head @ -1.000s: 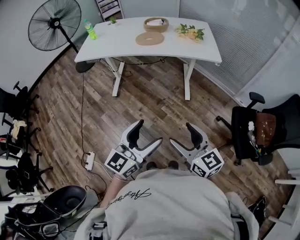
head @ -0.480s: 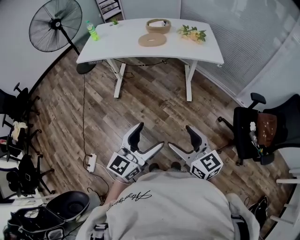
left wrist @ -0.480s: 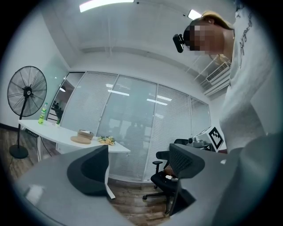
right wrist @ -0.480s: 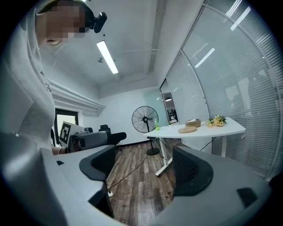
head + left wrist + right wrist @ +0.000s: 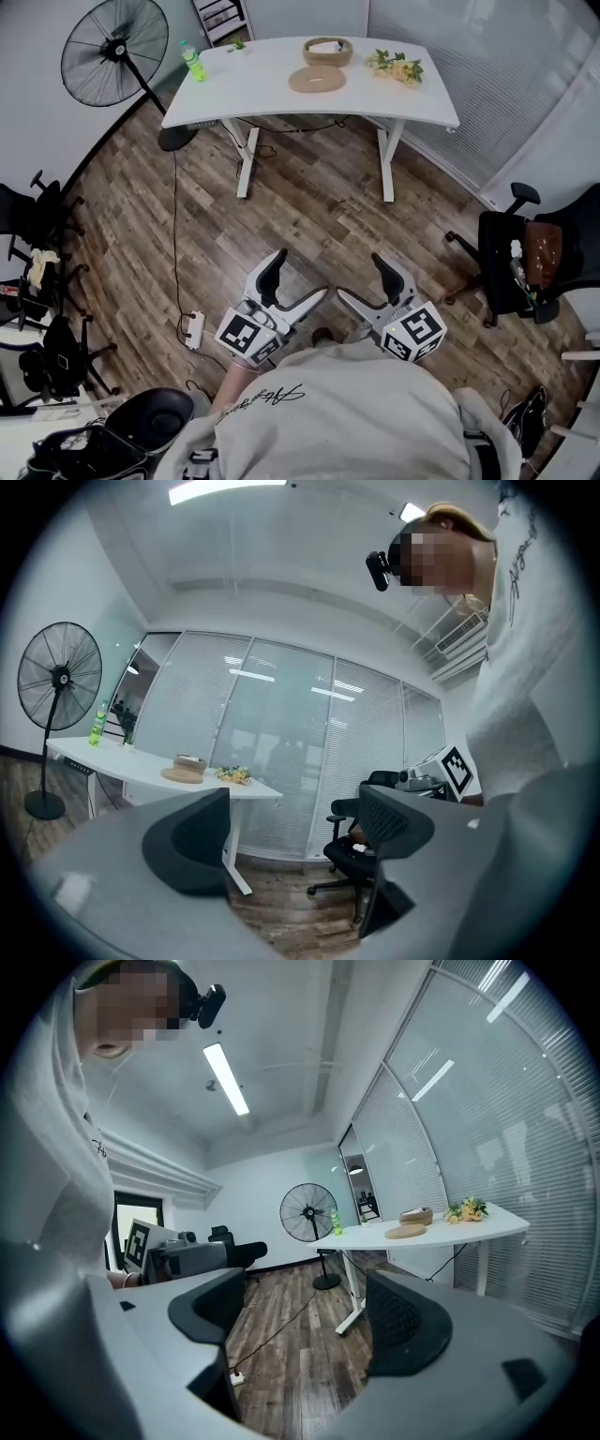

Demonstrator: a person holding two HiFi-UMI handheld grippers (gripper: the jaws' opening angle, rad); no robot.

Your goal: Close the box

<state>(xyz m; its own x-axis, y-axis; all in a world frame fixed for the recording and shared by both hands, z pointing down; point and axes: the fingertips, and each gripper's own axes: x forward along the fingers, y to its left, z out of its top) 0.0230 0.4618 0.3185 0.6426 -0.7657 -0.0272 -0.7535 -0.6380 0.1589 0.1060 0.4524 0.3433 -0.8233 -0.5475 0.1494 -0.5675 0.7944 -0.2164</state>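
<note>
Hovering well short of the table [image 5: 281,101], left gripper [image 5: 296,280] and right gripper [image 5: 366,281] gape empty, jaws just widened; the box [image 5: 328,50] on it awaits closing, its likely lid [image 5: 317,80] alongside.

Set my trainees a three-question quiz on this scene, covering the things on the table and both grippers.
1. True or false: the left gripper and right gripper both stand open and empty.
2. Fill in: the lid lies ____ the box, not on it.
3. On the table, which stands nearest the fan? A flowers; B green bottle; C box.
Key: 1 true; 2 beside; 3 B.
</note>
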